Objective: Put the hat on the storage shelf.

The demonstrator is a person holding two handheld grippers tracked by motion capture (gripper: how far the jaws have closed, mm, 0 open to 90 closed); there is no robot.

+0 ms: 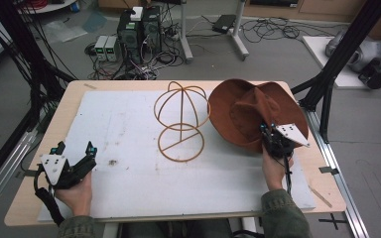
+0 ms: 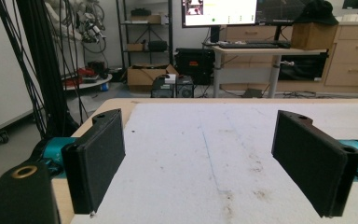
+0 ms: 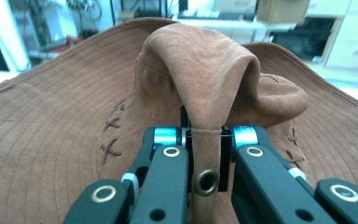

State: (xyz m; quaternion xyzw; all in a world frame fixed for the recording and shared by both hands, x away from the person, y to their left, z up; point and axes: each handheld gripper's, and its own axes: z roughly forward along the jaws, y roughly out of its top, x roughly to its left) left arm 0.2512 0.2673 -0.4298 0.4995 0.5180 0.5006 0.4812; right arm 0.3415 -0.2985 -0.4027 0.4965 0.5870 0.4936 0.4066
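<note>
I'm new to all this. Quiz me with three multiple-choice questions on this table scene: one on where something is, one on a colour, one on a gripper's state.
1. Where does the wire hat stand sit?
A. left of the hat
B. on the floor
C. under the hat

2. What colour is the hat?
A. blue
B. brown
C. white

3. How is the right gripper?
A. open, away from the hat
B. lying on the table
C. shut on the hat

Answers:
1 A, the high view shows it mid-table, beside the hat.
2 B, brown suede in both views.
3 C, its jaws pinch a fold of the crown.
</note>
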